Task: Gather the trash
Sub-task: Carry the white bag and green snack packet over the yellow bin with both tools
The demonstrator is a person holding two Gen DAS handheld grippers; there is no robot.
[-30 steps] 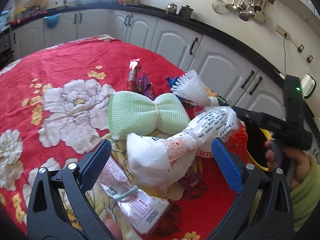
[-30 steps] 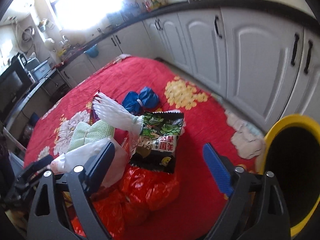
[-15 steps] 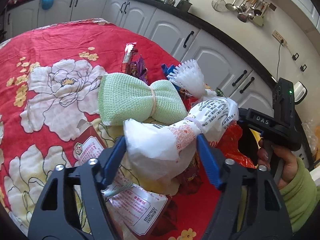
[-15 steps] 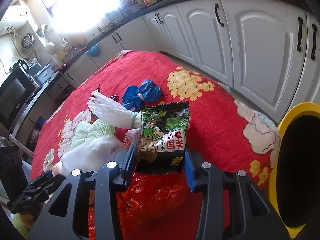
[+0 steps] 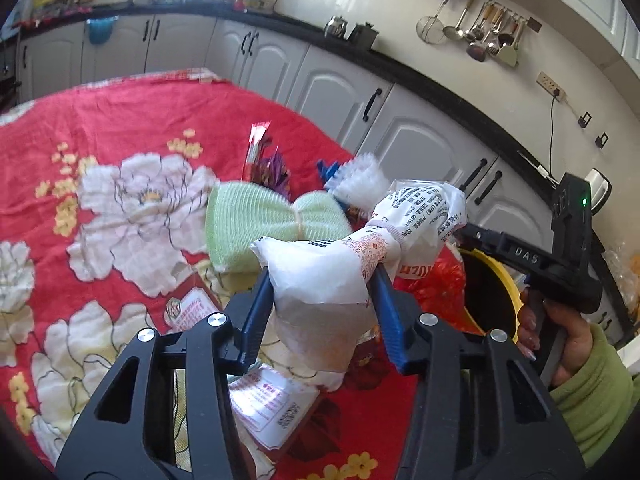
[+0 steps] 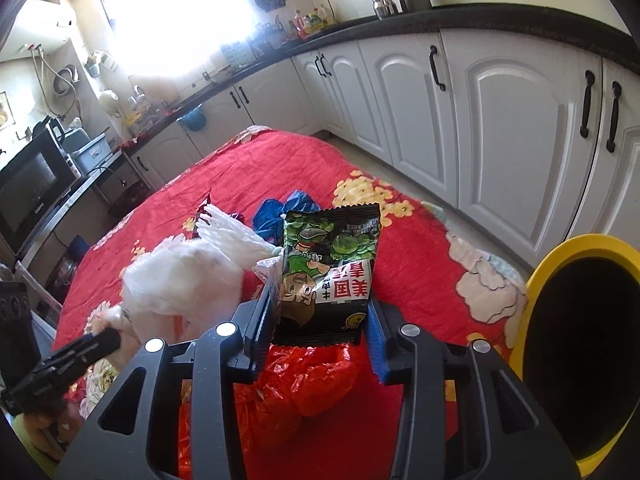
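My left gripper [image 5: 322, 300] is shut on a white printed plastic bag [image 5: 352, 256], tied in the middle, and holds it lifted above the red flowered cloth [image 5: 120, 120]. My right gripper [image 6: 320, 316] is shut on a green and black snack packet [image 6: 330, 264] and holds it raised over a crumpled red plastic bag [image 6: 312, 384]. The white bag also shows in the right wrist view [image 6: 184, 280]. A yellow-rimmed trash bin [image 6: 580, 360] stands at the right, beside the table; in the left wrist view its rim [image 5: 502, 280] shows behind the right gripper's body.
On the cloth lie a green mesh bundle [image 5: 256, 220], a white fringed bundle [image 5: 360, 180], a blue bundle [image 6: 288, 212], a purple wrapper [image 5: 272, 168] and a flat printed packet [image 5: 272, 404]. White cabinets [image 6: 500, 120] run along the far side.
Both grippers closed from wide open, the left on the white bag and the right on the snack packet. Both items are now lifted off the pile.
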